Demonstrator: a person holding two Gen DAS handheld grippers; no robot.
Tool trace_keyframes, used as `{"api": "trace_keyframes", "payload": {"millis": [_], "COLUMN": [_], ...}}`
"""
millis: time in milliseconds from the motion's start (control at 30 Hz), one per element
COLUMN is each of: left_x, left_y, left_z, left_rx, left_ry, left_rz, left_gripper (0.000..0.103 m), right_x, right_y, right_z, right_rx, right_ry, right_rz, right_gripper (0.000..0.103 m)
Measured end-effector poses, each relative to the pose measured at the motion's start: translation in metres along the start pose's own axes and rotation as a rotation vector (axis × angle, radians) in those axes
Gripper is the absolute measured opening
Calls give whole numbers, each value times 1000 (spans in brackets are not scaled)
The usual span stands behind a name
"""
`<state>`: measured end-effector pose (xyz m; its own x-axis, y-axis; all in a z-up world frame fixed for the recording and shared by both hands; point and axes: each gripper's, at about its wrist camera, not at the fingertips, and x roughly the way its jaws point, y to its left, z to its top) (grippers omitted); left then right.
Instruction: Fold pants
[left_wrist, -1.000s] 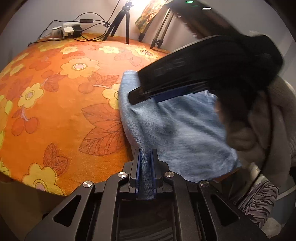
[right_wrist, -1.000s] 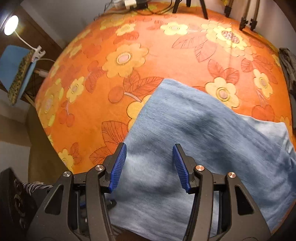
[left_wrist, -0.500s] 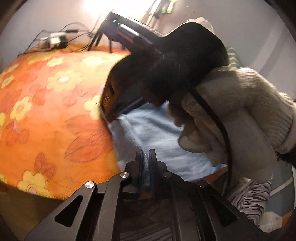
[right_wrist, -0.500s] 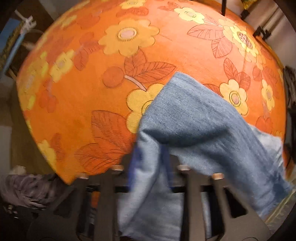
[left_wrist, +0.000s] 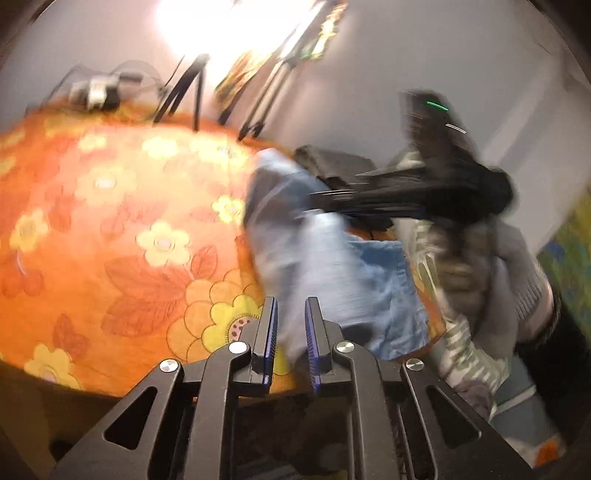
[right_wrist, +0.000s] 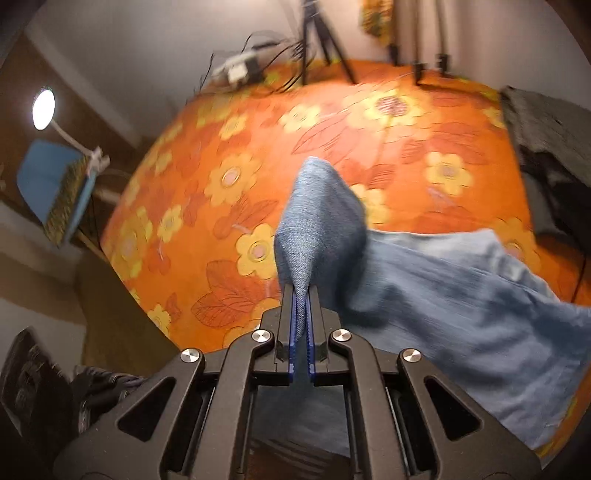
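**Pants: position and grip status**

The pants (right_wrist: 461, 295), of light blue denim, lie on the near right part of the counter (right_wrist: 221, 166), which is covered by an orange cloth with a flower pattern. Part of the fabric hangs over the near edge of the counter.

1. Right gripper (right_wrist: 301, 291): the fingers have just been closing and are now clamped on a fold of the denim. The pinched fold rises from the fingers as a narrow peak, held off the counter. The rest of the garment trails down and to the right.
2. Left gripper (left_wrist: 291, 306): the fingers have just been opening and stand slightly apart. Blurred denim (left_wrist: 369, 288) shows in the gap between them, and the pads do not appear to press on it.
3. In the left wrist view, the right gripper (left_wrist: 321, 201) appears as a blurred black body above the pants, carried by a gloved hand (left_wrist: 498, 266).

Surroundings: tripod legs (right_wrist: 325, 37) and a power strip with cables (right_wrist: 240, 70) stand at the far edge of the counter. A dark garment (right_wrist: 546, 122) lies at the right edge. A lit lamp (right_wrist: 43, 109) is off the counter to the left.
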<state>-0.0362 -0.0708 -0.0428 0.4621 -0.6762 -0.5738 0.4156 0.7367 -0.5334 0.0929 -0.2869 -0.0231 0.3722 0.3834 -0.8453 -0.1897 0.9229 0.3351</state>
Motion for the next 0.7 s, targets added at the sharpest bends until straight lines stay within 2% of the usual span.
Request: {"api": "trace_keyframes", "payload": {"millis": [67, 133, 267, 367, 500, 600, 700], "left_x": [11, 30, 81, 116, 158, 190, 211], "left_y": [1, -8, -61, -103, -141, -157, -159], "left_z": [5, 13, 21, 15, 2, -16, -31], "left_rx": [-17, -10, 111, 193, 277, 328, 342], "left_ry": [6, 46, 100, 143, 213, 297, 357], "left_rz": [-7, -37, -98, -160, -193, -181, -161], "left_gripper": [13, 13, 14, 14, 14, 14, 14], "right_x": [-18, -35, -73, -94, -120, -115, -93], "right_y": [-20, -40, -97, -138, -213, -257, -278], "right_z": [-4, -11, -32, -52, -89, -111, -125], "right_rx": [36, 63, 139, 195, 311, 388, 379], "right_ry": [-37, -74, -142, -172, -218, -204, -141], "right_rz": [19, 26, 19, -10, -45, -77, -115], "right_gripper": [4, 4, 4, 4, 4, 4, 5]}}
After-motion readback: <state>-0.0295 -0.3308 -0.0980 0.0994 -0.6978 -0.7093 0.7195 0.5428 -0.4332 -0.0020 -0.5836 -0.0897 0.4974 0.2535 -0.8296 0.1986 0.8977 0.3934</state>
